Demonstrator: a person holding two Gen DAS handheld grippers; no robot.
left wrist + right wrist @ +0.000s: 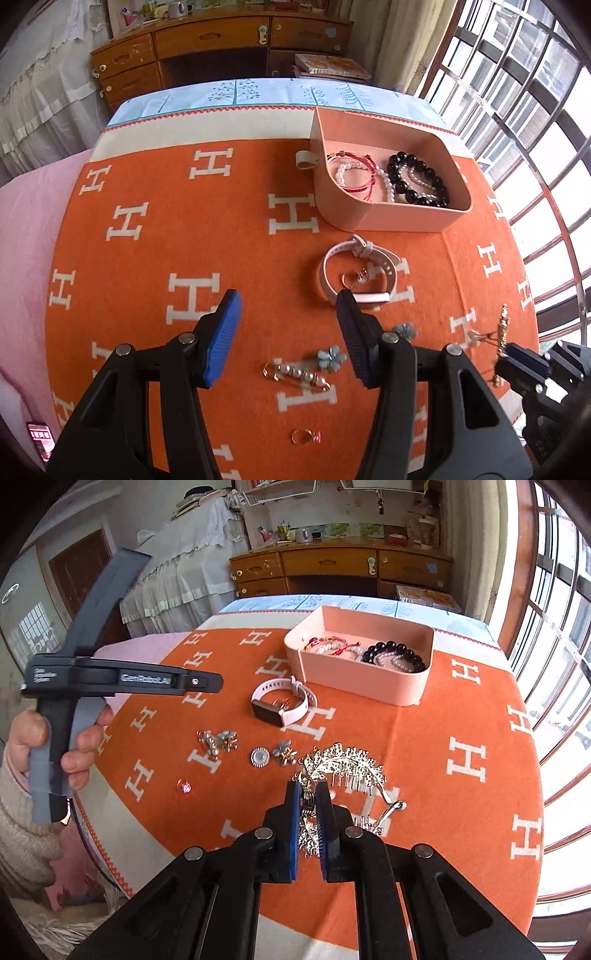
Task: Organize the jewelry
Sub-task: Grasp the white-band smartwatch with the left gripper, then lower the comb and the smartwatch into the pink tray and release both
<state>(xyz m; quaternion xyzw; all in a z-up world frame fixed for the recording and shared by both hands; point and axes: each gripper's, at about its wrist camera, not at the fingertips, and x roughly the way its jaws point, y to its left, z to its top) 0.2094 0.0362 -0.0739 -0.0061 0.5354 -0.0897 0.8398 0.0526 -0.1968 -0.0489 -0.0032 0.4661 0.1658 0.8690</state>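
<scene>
My right gripper (pixel 307 786) is shut on the left end of a gold filigree hair comb (pixel 347 766). The comb's teeth and leaf stick out to the right of the pads. In the left wrist view that gripper (pixel 506 363) shows at the right edge with the gold piece (pixel 503 328) upright in it. My left gripper (pixel 288 306) is open with nothing between its fingers, above the orange cloth. Below it lie a pearl pin (pixel 295 374), blue flower earrings (pixel 332 356) and a ring (pixel 304 435). A pink box (pixel 388 221) with bracelets stands beyond a pink watch (pixel 354 273).
A hand (pixel 77 746) holds the left gripper's body (pixel 122 679) at the left. On the cloth lie a round brooch (pixel 260 757), a pink ring (pixel 183 786) and the watch (pixel 284 705). The pink box (pixel 369 686) stands behind them. A wooden desk (pixel 332 565) is beyond; windows are to the right.
</scene>
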